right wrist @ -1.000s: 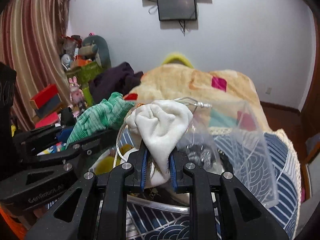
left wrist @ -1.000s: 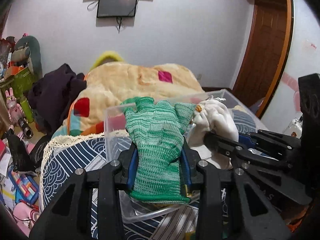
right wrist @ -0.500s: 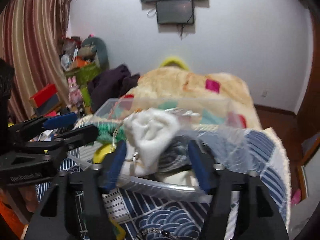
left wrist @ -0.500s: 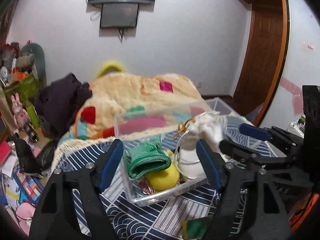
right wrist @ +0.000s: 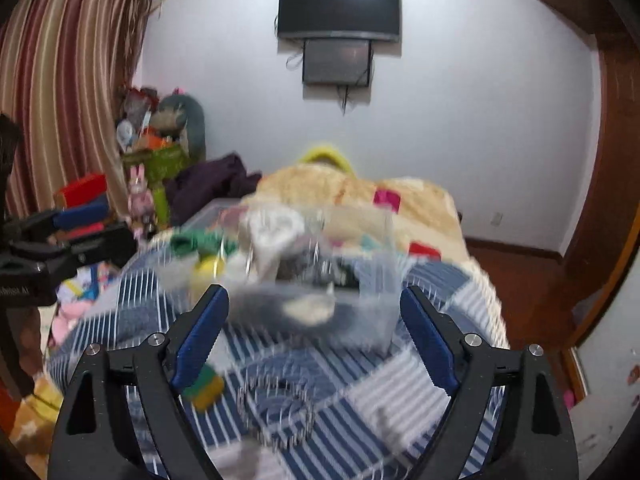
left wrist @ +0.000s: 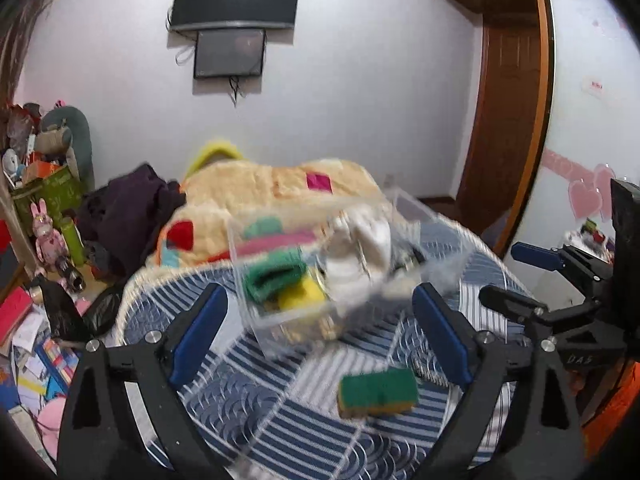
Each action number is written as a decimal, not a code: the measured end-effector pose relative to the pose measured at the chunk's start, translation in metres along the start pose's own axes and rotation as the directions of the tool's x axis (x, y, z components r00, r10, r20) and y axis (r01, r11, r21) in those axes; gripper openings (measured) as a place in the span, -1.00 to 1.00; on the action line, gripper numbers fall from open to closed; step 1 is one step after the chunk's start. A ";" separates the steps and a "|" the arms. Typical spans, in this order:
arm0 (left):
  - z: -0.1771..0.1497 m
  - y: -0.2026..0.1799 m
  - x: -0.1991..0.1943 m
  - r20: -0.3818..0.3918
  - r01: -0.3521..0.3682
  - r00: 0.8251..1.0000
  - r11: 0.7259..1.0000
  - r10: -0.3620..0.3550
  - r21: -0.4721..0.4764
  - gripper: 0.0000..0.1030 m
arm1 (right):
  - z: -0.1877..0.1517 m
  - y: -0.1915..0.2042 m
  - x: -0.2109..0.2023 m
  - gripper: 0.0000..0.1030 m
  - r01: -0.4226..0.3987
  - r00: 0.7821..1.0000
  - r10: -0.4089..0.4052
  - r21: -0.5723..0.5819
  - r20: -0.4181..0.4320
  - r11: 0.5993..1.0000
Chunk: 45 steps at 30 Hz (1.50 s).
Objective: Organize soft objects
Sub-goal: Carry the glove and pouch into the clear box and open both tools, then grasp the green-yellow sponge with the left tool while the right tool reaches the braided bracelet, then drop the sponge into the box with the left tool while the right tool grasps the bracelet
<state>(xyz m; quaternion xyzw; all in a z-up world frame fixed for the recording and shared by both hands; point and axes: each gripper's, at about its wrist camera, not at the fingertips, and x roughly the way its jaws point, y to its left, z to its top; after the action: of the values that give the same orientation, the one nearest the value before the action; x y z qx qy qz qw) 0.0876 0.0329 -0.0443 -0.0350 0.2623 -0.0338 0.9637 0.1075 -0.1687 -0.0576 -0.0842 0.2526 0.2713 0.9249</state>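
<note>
left gripper (left wrist: 320, 332): jaws wide apart, empty | right gripper (right wrist: 314, 334): jaws wide apart, empty | green glove (left wrist: 274, 276) and white cloth (left wrist: 360, 248): inside clear box (left wrist: 280, 320) on striped bedcover (left wrist: 248, 400) | sponge (left wrist: 378, 392): on bedcover near box

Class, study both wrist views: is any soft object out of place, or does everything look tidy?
One thing stands out: a green and yellow sponge lies alone on the striped bedspread, outside the clear bin that holds the green glove and white cloth. Both grippers are open and empty.
</note>
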 end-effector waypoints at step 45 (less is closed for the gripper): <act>0.007 -0.007 0.012 0.040 0.036 0.999 0.999 -0.035 -0.033 0.22 | 0.004 -0.007 -0.003 -0.87 -0.042 0.997 0.037 0.087 0.061 0.995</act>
<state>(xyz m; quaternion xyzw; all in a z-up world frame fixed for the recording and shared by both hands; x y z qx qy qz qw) 0.1013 0.0253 -0.0433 -0.0567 0.2431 -0.0458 0.9673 0.1105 -0.1751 -0.0525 -0.0301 0.2384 0.2805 0.9293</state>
